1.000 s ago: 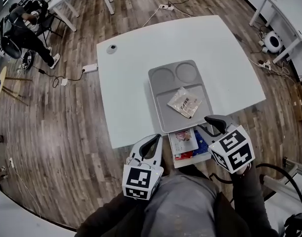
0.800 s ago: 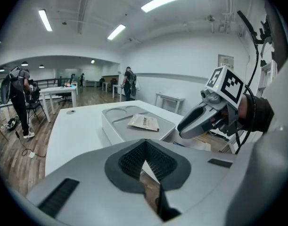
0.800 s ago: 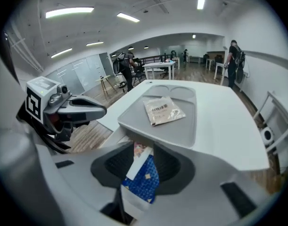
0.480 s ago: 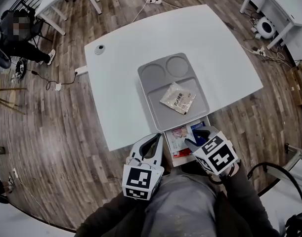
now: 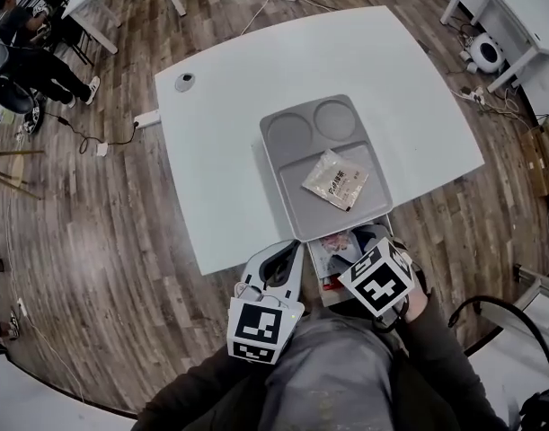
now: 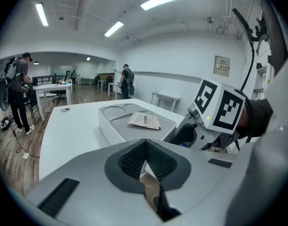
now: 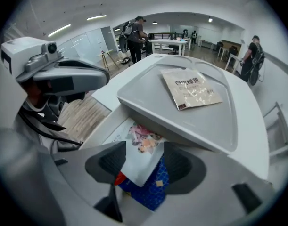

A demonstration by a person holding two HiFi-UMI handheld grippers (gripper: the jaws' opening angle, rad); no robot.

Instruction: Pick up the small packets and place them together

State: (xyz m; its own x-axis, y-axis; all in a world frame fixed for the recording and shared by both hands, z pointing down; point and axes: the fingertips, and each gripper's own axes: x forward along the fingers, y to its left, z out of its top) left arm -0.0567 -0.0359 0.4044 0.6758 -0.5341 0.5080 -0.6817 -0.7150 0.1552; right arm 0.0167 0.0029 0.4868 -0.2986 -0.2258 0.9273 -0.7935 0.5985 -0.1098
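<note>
A grey tray [image 5: 283,164] lies on the white table, with one pale packet [image 5: 335,180] in its large compartment; the packet [image 7: 191,91] is also in the right gripper view. At the table's near edge a white open box [image 5: 321,263] holds more packets. My right gripper [image 5: 357,243] points steeply down into it. Its jaws have just been opening and stand wide, with a white flower-printed packet [image 7: 141,157] between the pads but not pressed, on top of a blue packet [image 7: 148,192]. My left gripper [image 5: 283,251] hovers left of the box, shut and empty.
The white table [image 5: 220,151] carries a small round fitting [image 5: 184,82] at its far left. Wooden floor with cables surrounds it. People stand by other tables [image 5: 27,52] far off at the left. The tray's edge [image 7: 181,131] overhangs the box.
My right gripper has come down and to the left, from beside the box to over its packets, and its jaws stand wider. The left gripper has stayed put.
</note>
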